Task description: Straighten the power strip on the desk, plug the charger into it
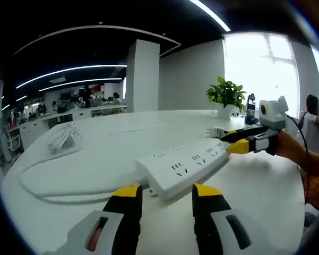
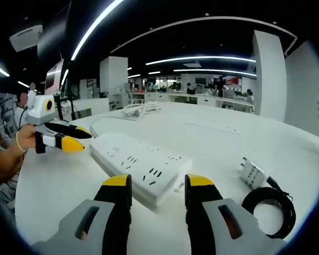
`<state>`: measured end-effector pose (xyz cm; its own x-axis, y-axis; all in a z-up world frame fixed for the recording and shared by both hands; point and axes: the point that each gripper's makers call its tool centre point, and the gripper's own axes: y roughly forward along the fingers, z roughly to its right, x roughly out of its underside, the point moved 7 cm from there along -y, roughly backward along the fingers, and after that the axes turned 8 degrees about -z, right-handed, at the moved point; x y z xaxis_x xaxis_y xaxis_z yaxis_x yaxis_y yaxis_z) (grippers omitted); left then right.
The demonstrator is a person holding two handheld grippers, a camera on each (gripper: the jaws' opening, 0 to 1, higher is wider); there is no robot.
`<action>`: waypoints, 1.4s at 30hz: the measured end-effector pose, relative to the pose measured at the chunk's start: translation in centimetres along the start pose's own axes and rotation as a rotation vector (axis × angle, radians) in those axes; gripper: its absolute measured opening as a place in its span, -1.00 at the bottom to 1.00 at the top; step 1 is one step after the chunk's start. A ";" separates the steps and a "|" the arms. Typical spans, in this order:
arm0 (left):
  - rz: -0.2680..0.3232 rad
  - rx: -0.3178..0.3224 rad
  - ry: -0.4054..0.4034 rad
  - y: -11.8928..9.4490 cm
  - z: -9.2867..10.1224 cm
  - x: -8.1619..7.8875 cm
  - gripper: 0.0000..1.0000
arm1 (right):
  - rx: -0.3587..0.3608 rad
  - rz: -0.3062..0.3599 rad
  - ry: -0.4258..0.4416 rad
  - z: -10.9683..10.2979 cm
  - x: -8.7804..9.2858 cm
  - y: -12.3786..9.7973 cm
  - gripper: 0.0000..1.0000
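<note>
Power strip (image 2: 140,167) beside charger (image 2: 253,173), plant (image 1: 226,94)

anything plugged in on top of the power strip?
No. The power strip shows bare sockets; the charger lies apart beside its coiled black cable. The strip's underside against the desk is hidden.

One white power strip (image 1: 183,166) lies on the desk (image 1: 265,186), along with one charger (image 2: 253,173) and one coil of black cable (image 2: 270,208). Two grippers are present, the left gripper (image 1: 167,192) and the right gripper (image 2: 157,184). One potted plant (image 1: 226,95) stands at the far edge.
</note>
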<state>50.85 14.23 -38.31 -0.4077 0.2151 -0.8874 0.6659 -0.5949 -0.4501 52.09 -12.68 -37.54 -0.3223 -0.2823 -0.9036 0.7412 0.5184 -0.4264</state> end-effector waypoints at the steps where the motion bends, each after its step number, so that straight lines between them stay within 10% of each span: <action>1: 0.008 0.001 -0.001 -0.1 0.0 -0.1 -0.24 | -0.001 0.012 -0.001 -0.1 -0.1 -0.2 -0.21; 42: 0.145 -0.029 0.092 -2.8 4.0 -0.9 0.37 | 0.034 0.151 -0.178 3.1 -1.6 -8.7 0.25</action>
<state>46.87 12.60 -35.88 -0.2479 0.1995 -0.9480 0.7316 -0.6029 -0.3182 48.03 -19.21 -32.23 -0.0997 -0.3436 -0.9338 0.7936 0.5387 -0.2829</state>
